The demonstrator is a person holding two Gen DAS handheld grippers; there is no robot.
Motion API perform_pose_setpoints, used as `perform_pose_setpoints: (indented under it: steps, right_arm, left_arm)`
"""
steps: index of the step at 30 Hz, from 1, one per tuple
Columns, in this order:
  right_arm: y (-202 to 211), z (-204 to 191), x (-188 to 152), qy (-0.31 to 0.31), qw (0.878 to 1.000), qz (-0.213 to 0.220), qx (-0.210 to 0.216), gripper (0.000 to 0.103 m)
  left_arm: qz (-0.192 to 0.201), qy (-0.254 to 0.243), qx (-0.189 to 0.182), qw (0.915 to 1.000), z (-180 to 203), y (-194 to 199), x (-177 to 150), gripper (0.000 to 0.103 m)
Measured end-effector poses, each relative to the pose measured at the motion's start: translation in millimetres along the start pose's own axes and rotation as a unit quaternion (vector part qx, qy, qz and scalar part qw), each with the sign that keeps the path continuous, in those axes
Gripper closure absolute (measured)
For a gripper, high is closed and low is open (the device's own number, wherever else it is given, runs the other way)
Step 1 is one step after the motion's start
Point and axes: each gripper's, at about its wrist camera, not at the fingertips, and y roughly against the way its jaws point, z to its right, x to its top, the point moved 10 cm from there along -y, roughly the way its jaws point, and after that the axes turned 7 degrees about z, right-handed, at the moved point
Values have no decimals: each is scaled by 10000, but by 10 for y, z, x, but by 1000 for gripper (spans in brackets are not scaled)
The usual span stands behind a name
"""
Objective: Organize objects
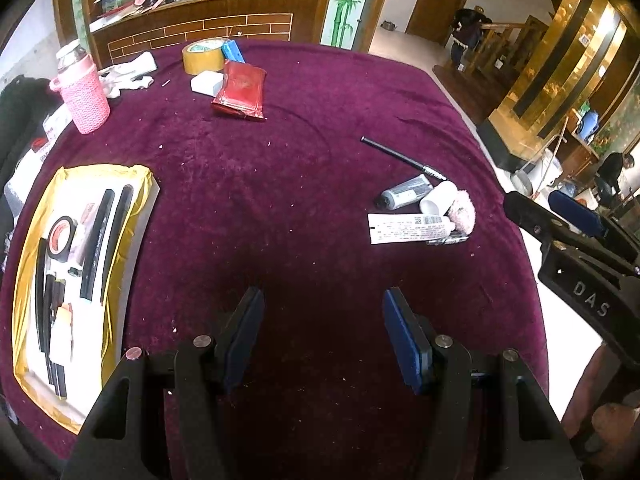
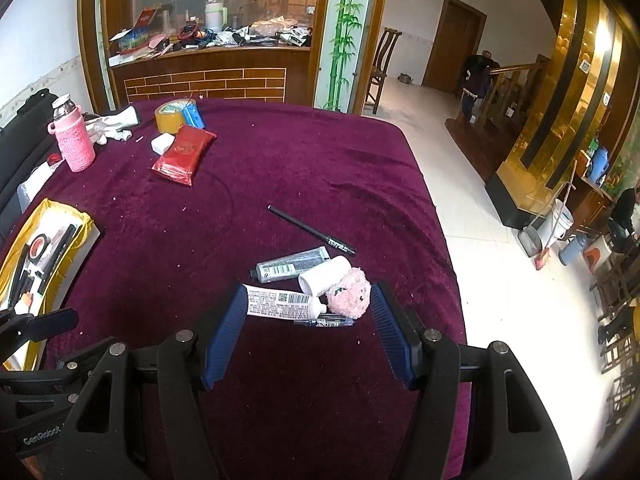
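On the purple tablecloth lies a cluster: a white tube (image 2: pixel 276 305), a pink plush ball (image 2: pixel 349 295), a blue pen (image 2: pixel 324 323), a white bottle (image 2: pixel 325 275), a grey tube (image 2: pixel 292 265) and a black pen (image 2: pixel 312 230). My right gripper (image 2: pixel 310 294) stands open just before them, its blue pads framing the white tube and the plush. My left gripper (image 1: pixel 324 308) is open over bare cloth with nothing between its pads. A yellow-lined tray (image 1: pixel 134 204) at the left holds black pens and a roll of tape (image 1: pixel 61 238). The cluster (image 1: pixel 420 216) is to the right of the left gripper.
At the back left stand a pink-sleeved bottle (image 1: pixel 82 94), white gloves (image 1: pixel 128 74), a yellow tape roll (image 1: pixel 203 56), a white block (image 1: pixel 206 83) and a red packet (image 1: pixel 240 90). The table's edge (image 2: pixel 440 216) drops to a tiled floor on the right.
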Motion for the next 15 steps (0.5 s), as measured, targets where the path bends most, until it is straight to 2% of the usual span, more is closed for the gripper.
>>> perform_pose_setpoints:
  steps: [2, 5, 11, 13, 15]
  right_arm:
    - [-66, 62, -46, -56, 9999, -102, -10, 40]
    - [-255, 384, -208, -442, 9980, -420, -156, 40]
    - [-449, 954, -592, -1384, 9853, -964, -275, 40]
    - [-472, 1044, -708, -1591, 9807, -1109, -249, 40]
    - [-462, 1068, -776, -1677, 9785, -1176, -225, 40]
  left_arm:
    - [-103, -138, 93, 9998, -3, -121, -18, 48]
    - [-208, -383, 141, 9990, 29, -326, -40, 48]
    - [-401, -936, -143, 9947, 294, -806, -21, 48]
    - [-342, -1315, -313, 9902, 479, -913, 14, 48]
    - [-191, -2034, -558, 9773, 758, -983, 34, 48]
